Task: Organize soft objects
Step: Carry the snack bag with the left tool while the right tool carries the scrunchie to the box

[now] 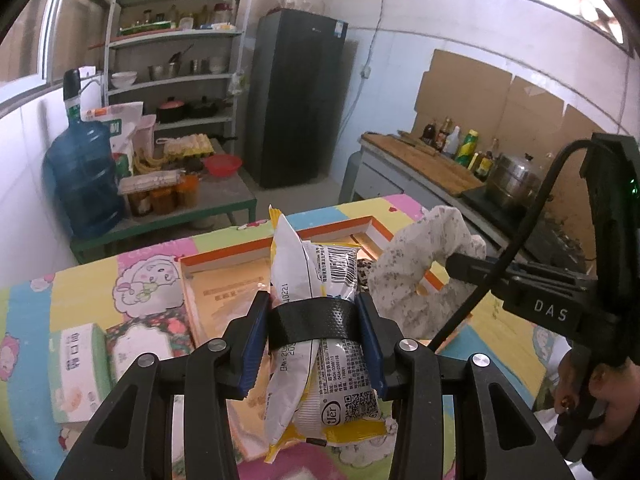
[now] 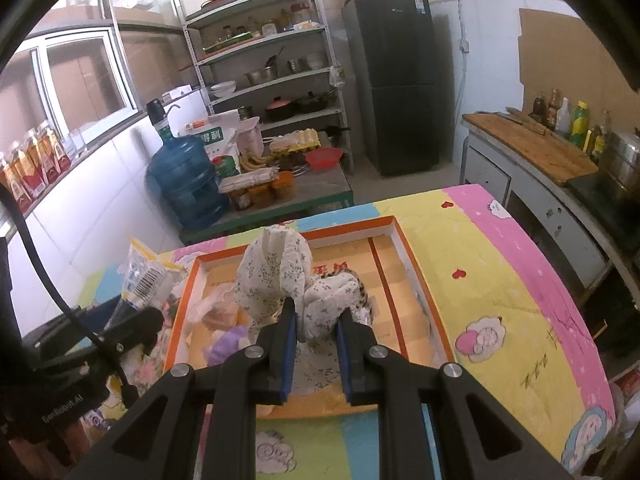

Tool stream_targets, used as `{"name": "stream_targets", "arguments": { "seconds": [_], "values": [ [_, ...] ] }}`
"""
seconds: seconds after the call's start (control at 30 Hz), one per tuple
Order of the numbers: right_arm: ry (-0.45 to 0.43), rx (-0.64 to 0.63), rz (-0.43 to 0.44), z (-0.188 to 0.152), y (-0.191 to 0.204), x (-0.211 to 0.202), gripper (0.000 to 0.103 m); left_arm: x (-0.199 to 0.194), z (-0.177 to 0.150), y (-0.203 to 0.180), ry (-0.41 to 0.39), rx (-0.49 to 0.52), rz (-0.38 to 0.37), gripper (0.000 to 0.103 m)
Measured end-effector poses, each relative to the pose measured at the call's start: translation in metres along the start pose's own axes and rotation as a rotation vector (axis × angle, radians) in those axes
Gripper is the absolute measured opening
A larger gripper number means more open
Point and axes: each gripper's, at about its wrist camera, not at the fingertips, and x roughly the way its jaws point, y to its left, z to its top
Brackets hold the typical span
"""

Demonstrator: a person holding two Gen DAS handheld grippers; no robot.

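- Your left gripper (image 1: 313,312) has its jaws clamped on a crinkly white-and-yellow plastic snack packet (image 1: 320,344) printed with a barcode; a black perforated band wraps the packet between the blue pads.
- That packet hangs above the near left part of the shallow orange-rimmed cardboard box (image 2: 404,240), which is your landmark here.
- Your right gripper (image 2: 316,320) has its jaws pressed tight on a bunched white cloth with small grey flower specks (image 2: 276,280).
- The cloth rises in a soft lump above the middle of the box, and part of it drapes down toward the box floor.
- Inside the box, under the cloth, lies a dark spotted fabric piece (image 2: 360,280); toward the box's left side sit a small purple soft item (image 2: 228,344) and a pale crumpled bag.
- The box rests on a counter covered with a bright cartoon-print sheet of pink, yellow and blue patches (image 2: 500,280).
- Left of the box on that sheet stand a pale green carton (image 1: 78,372) and a floral-printed carton (image 1: 140,344), side by side.
- Beyond the box's far edge, a big blue water jug (image 2: 184,184) stands on a low green bench.
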Motion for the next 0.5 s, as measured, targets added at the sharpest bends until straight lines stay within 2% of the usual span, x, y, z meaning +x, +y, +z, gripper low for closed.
{"name": "stream_targets", "arguments": {
  "seconds": [0.5],
  "values": [
    [0.037, 0.019, 0.058, 0.034, -0.036, 0.054, 0.019, 0.060, 0.028, -0.014, 0.043, -0.017, 0.043, 0.044]
  ]
}}
